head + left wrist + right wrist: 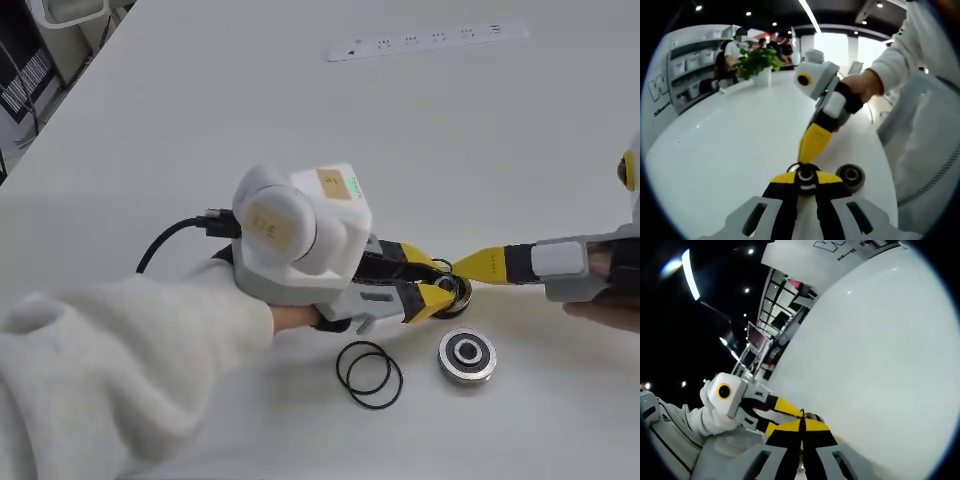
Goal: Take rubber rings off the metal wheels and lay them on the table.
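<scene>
The left tool [440, 285] is pinching a metal wheel [459, 293] between its yellow tips, holding it just off the counter [300, 120]. In the left gripper view the wheel [806, 175] sits squarely between the two jaws, hub facing the camera. The right tool [465, 267] comes in from the right with its jaws pressed together, tips touching the wheel's upper edge. A thin dark loop shows there, probably the rubber ring, but I cannot tell whether the tips actually have it nipped. In the right gripper view its own tips [801, 427] lie flat against each other.

To do this step well, the left tool should hold by the wheel's metal faces only, leaving the rim groove free, and stay firm while the right pulls. The right tool wants only a small bite of rubber, lifted outward over the rim lip and then worked round the edge, not yanked straight off. A hard tug could twist the wheel out of the grip or snap the ring back.

Nearer the person, two rubber rings [368, 373] lie overlapping on the counter. A second wheel [467, 356] rests flat just beside them. A power strip [430, 40] lies well apart at the far side.
</scene>
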Demonstrator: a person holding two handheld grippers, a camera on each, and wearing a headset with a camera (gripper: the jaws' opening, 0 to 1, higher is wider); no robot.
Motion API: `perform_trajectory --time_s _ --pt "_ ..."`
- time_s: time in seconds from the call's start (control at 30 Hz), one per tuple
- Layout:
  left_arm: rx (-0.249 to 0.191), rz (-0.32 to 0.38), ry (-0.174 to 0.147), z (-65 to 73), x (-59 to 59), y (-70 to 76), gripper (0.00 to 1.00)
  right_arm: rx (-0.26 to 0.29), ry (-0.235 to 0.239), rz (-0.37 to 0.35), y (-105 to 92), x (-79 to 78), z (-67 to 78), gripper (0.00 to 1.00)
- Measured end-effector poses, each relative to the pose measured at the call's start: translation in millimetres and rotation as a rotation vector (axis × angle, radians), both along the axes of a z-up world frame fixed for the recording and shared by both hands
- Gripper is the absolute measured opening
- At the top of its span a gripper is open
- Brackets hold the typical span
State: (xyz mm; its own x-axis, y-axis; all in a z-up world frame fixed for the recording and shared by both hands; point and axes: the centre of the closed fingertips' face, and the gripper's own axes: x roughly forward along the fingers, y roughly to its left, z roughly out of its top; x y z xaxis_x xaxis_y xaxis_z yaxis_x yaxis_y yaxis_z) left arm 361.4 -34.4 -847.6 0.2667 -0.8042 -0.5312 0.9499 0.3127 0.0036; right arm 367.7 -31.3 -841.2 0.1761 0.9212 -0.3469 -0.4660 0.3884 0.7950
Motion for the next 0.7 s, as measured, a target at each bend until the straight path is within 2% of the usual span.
perform_trajectory --time_s 0.17,0.23,0.37,0.47,0.7 --pt "0.022 0.005 -0.006 0.5 -0.5 -0.8 0.14 -0.032 -0.002 -0.003 -4.9 0.0 -3.0 0.0" --pt "0.021 0.012 0.005 4.6 -2.7 -0.9 0.16 -0.035 -0.009 -0.002 -5.9 -0.6 -0.7 0.0" --pt "0.0 -0.019 -0.011 21.7 -7.2 -3.7 0.23 -0.017 -0.028 -0.01 -7.5 0.8 9.3 0.0" --pt "-0.014 -0.015 -0.013 32.5 -8.4 -3.2 0.26 -0.013 -0.045 -0.015 -9.7 2.0 16.6 0.0" --pt "-0.011 -0.045 -0.072 59.7 -14.5 2.6 0.37 -0.023 -0.077 -0.024 -16.2 -1.8 29.5 0.0"
